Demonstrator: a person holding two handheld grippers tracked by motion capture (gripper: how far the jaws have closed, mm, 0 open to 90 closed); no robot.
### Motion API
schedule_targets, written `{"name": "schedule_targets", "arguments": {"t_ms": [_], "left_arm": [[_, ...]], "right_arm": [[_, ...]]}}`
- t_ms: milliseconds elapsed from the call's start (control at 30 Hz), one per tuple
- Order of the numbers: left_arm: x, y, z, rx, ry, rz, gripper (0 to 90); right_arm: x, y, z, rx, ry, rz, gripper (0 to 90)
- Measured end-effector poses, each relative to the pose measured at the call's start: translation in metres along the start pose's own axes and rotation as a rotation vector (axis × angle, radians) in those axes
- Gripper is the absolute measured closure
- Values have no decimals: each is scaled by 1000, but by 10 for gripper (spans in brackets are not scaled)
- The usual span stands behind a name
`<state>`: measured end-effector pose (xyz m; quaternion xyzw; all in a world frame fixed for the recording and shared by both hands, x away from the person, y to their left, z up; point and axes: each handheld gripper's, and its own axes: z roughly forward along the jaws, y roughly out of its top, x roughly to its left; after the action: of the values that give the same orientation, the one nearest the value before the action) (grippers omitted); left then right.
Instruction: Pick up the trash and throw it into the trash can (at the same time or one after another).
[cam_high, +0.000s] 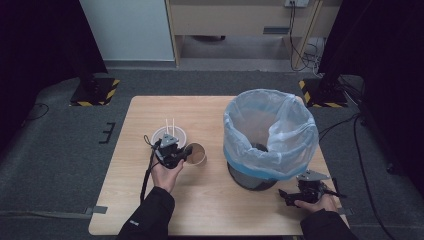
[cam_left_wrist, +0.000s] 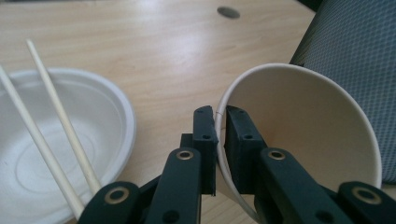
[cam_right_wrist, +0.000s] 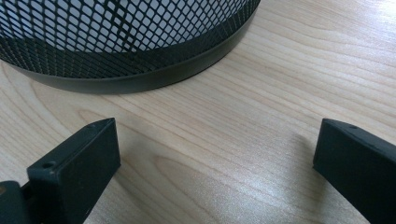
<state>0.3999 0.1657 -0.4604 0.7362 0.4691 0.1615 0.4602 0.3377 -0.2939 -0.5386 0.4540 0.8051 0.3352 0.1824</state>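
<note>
on the light wooden table (cam_high: 210, 200), left of centre, we've got the left gripper (cam_left_wrist: 220, 122) clamped on the rim of the tan paper cup (cam_left_wrist: 303, 126), one jaw inside, one outside; cup lies tipped on its side just beside the white plastic bowl (cam_left_wrist: 116, 107) w/ two pale wooden chopsticks (cam_left_wrist: 60, 116) in it. right gripper (cam_right_wrist: 215, 154) rests wide open, nothing in it, near the black mesh bin w/ blue bag liner (cam_high: 270, 135). grab looks done; lifting & binning the cup, then bowl & sticks, prob left.

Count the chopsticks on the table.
2. Both chopsticks lie side by side in the white bowl, left of the paper cup that the left gripper clamps. None hidden, as far as shown.
</note>
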Motion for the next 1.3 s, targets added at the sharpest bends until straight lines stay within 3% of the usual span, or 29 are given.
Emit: {"name": "schedule_targets", "arguments": {"t_ms": [333, 467, 867, 1300], "left_arm": [[-7, 22, -25, -129, -25, 2, 825], [-8, 36, -44, -205, -31, 4, 825], [-10, 65, -82, -360, -45, 3, 826], [-26, 93, -116, -490, -92, 36, 826]], "right_arm": [[0, 0, 0, 0, 0, 0, 9], [0, 0, 0, 0, 0, 0, 9], [0, 0, 0, 0, 0, 0, 8], [0, 0, 0, 0, 0, 0, 8]]}}
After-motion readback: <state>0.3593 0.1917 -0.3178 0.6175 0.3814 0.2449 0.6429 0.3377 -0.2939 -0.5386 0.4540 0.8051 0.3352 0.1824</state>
